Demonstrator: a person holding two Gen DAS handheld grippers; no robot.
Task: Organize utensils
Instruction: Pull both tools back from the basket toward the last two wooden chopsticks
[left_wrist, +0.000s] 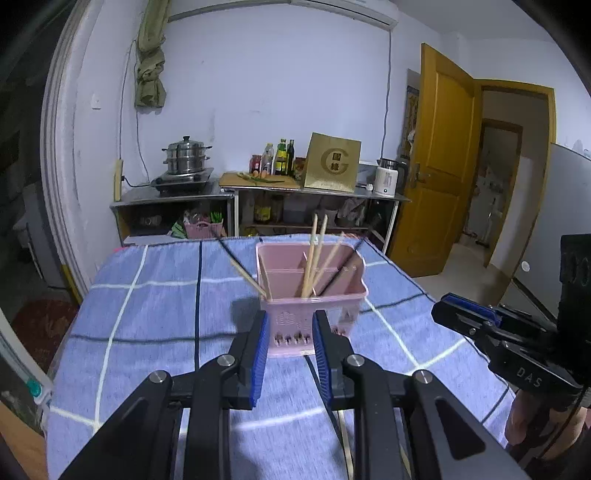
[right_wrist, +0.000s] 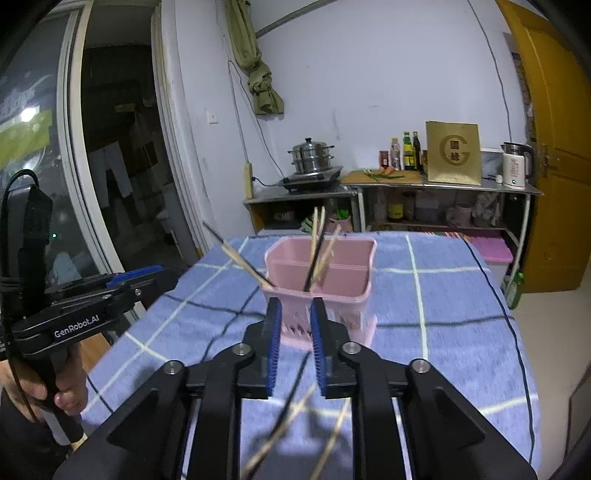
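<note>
While you are aiming both tools at the pink holder (left_wrist: 312, 291) standing on the blue checked cloth (left_wrist: 155, 314), your left gripper (left_wrist: 290, 321) and right gripper (right_wrist: 295, 308) are gaping apart, gripping nothing. Wooden chopsticks (left_wrist: 314, 258) are leaning inside the holder; more chopsticks (right_wrist: 284, 428) are lying loose beneath your right gripper.

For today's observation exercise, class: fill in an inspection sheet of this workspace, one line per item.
Surface: table under blue checked cloth.
Job's things: pink utensil holder with chopsticks standing inside; loose chopsticks on the cloth nearer the cameras.
Clutter: nothing seen.
Grippers: left gripper and right gripper open, empty.
Cables: black cable behind the left gripper.
Surroundings: steamer pot, bottles, kettle, yellow door.
</note>
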